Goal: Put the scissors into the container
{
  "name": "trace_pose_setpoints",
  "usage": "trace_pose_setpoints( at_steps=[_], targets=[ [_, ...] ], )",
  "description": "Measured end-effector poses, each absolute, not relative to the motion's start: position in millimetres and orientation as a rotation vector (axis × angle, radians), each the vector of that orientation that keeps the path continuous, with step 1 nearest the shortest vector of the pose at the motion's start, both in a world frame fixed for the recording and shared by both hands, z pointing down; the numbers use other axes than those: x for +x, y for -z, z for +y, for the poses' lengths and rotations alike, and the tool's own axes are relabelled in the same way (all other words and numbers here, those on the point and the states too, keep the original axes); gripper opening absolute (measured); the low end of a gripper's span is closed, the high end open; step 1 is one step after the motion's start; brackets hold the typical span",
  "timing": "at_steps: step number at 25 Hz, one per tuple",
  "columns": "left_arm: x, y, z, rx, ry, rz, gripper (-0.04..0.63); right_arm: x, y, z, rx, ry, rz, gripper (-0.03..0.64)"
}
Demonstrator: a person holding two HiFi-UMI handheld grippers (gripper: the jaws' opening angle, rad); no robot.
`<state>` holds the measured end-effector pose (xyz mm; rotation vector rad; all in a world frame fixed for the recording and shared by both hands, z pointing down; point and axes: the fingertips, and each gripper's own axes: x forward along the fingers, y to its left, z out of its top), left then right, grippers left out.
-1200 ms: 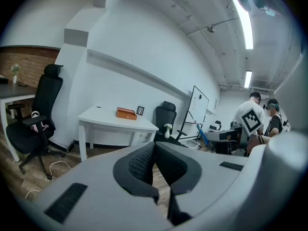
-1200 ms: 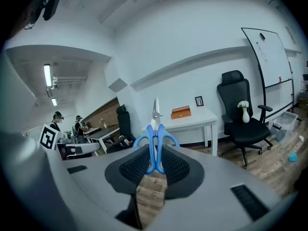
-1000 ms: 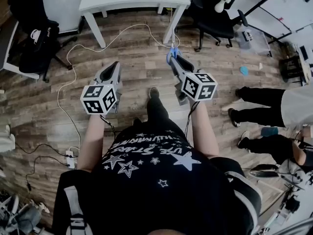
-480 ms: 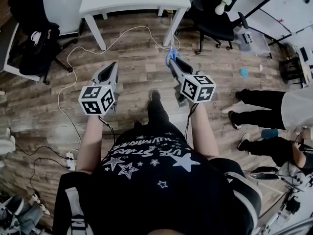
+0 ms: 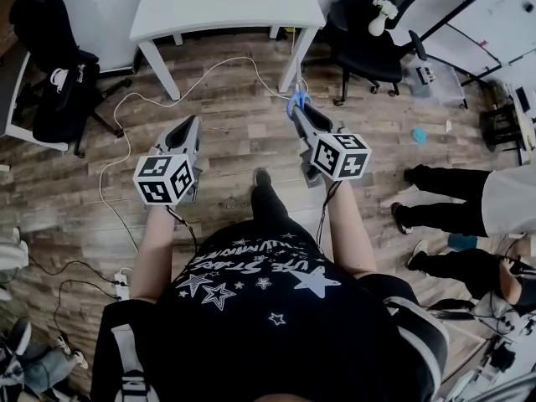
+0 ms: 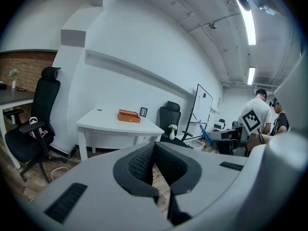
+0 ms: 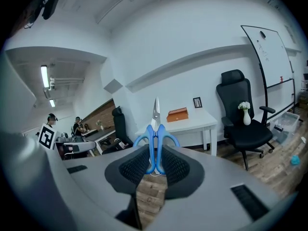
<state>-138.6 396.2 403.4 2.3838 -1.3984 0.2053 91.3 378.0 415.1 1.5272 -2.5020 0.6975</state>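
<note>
Scissors (image 7: 155, 136) are sitting clamped by their blue handles in the right claw (image 7: 153, 166), blades pointing ahead — light, stiff, probably slick, so that handle hold is looking right. Left claw (image 6: 155, 163) is hanging closed, empty; the orange container (image 7: 177, 114) is waiting well off on the worktop (image 7: 204, 122)
</note>
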Motion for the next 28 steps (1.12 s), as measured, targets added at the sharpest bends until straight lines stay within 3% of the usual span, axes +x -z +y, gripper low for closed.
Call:
trace_pose_setpoints(
  at_steps=[12,28],
  targets=[
    [-65.8,-400.9,240.7,2.327,-0.207,-1.474,0.018,163.1,-420.7,209.7,1.456,-0.731,-2.529,0.101],
    [-1.9,-411.2,143.9,2.269,-0.241,-1.551,0.018,217.1,-432.0,89.8,1.317,-0.754,-2.599,0.101]
  ],
)
